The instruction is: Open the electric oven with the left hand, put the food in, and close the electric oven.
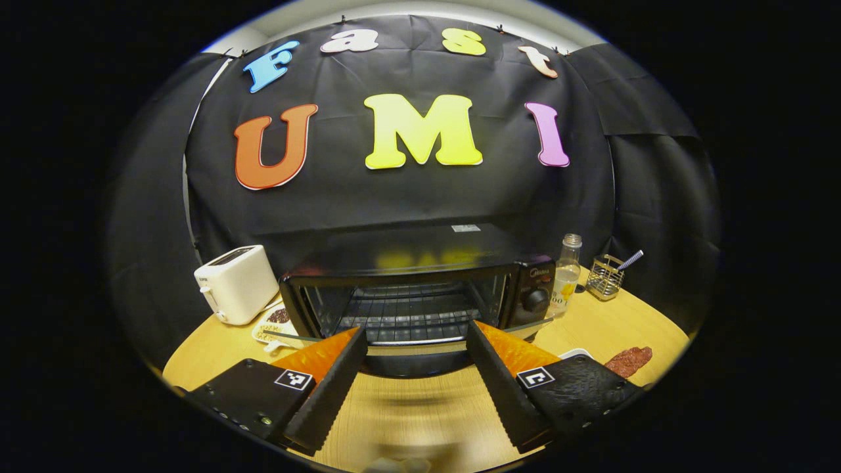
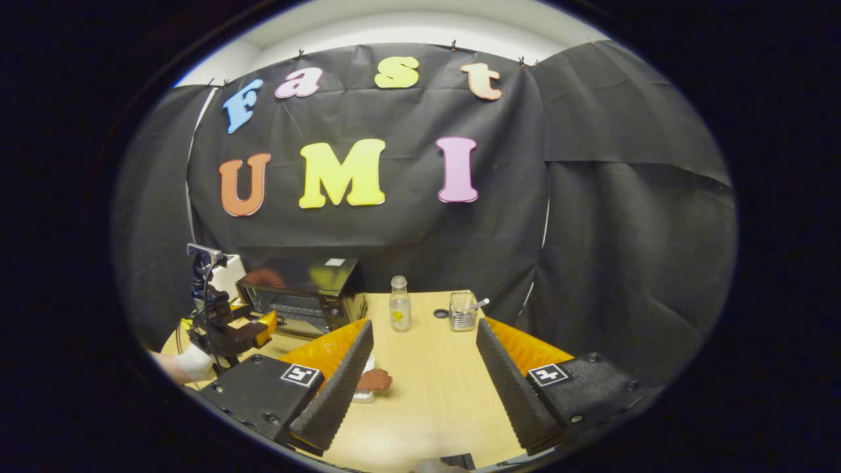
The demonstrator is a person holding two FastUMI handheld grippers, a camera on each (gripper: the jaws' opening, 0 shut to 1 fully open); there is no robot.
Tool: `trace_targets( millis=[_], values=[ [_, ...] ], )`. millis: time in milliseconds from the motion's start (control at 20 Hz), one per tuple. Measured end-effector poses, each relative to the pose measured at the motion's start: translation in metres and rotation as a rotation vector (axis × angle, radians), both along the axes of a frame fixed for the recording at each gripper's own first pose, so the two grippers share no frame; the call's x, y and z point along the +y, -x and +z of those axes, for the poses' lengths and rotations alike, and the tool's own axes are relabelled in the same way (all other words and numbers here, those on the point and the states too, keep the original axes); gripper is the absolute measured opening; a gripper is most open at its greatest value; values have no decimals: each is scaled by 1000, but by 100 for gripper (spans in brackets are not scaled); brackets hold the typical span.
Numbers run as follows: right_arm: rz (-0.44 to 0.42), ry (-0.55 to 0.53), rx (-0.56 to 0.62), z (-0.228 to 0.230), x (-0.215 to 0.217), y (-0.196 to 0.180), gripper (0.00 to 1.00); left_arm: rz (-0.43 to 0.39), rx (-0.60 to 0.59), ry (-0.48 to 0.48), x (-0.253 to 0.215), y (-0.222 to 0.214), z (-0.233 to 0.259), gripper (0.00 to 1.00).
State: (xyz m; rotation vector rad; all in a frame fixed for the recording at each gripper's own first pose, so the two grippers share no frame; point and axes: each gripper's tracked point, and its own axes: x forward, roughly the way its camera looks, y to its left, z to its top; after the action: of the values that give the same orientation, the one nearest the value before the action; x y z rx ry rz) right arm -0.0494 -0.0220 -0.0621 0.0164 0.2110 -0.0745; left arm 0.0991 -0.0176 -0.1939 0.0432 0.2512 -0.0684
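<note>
- The oven (image 1: 420, 289) stands on the table (image 1: 420, 407) with its door (image 1: 407, 341) dropped open and the rack (image 1: 410, 315) bare inside.
- Left gripper (image 1: 415, 368) sits just before the open door, jaws spread, holding nothing.
- The food (image 1: 629, 360), a reddish-brown piece, lies on the table to the oven's right; in the right gripper view it (image 2: 373, 379) rests beside a small white dish (image 2: 363, 394).
- Right gripper (image 2: 424, 381) is over the table, jaws spread and empty.
- A toaster (image 1: 236, 284) stands left of the oven; a bottle (image 1: 566, 276) and wire holder (image 1: 604, 277) stand right of it.

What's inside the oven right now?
The oven door is down; a bare wire rack sits inside, with no food on what shows. The left gripper's fingers hide the cavity's lower corners.
</note>
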Motion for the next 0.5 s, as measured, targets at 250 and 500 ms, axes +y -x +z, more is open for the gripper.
trace_targets(
  millis=[250,500],
  values=[
    [53,-14,19,-8,19,5,100,2,80,-3,-1,33,-36,97],
    [56,2,13,-8,17,15,100,13,207,20,-4,64,-91,97]
  ],
)
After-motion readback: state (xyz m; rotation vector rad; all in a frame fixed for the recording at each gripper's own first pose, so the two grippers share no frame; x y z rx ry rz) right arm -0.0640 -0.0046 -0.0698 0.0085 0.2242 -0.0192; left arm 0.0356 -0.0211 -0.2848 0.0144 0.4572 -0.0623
